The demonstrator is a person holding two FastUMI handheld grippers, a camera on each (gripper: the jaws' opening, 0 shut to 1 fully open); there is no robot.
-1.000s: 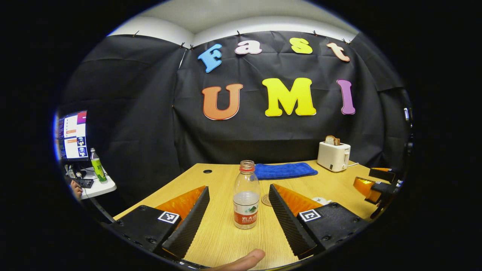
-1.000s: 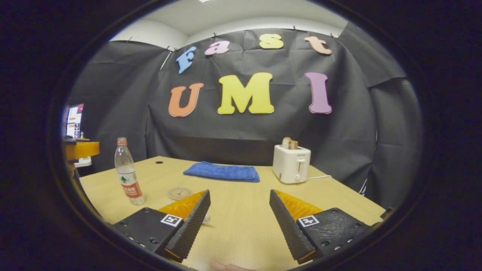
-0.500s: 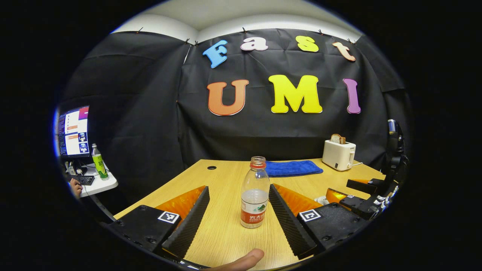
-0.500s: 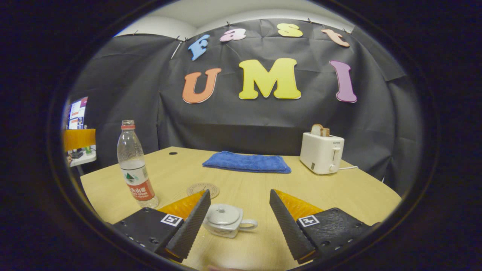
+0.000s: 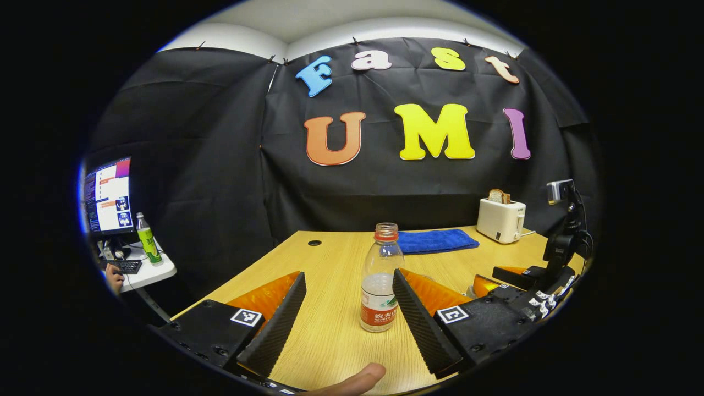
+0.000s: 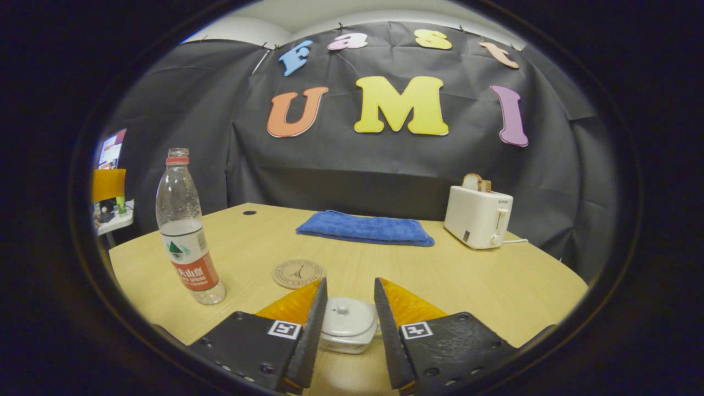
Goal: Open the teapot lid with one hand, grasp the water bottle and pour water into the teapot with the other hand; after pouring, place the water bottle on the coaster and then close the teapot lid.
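A clear water bottle (image 5: pixel 379 280) with a red label stands uncapped and upright on the table between my left gripper's (image 5: pixel 347 274) open fingers, close to the right one and touching neither. In the right gripper view the bottle (image 6: pixel 187 236) stands at the left. A small white teapot (image 6: pixel 348 325) with its lid (image 6: pixel 346 316) on sits between my right gripper's (image 6: pixel 350 283) fingers, which have narrowed to about the lid's width and leave the knob untouched. A round coaster (image 6: pixel 298 273) lies just beyond the teapot. My right gripper (image 5: pixel 498 279) also appears at the right of the left gripper view.
The wooden table (image 6: pixel 495 286) carries a folded blue towel (image 6: pixel 366 228) at the back and a white toaster (image 6: pixel 477 216) with bread at the back right. A side desk with a monitor (image 5: pixel 107 195) and a green bottle (image 5: pixel 146 239) stands off to the left.
My right gripper came down over the teapot and its fingers narrowed around the lid. My left gripper shifted so the bottle sits nearer its right finger.
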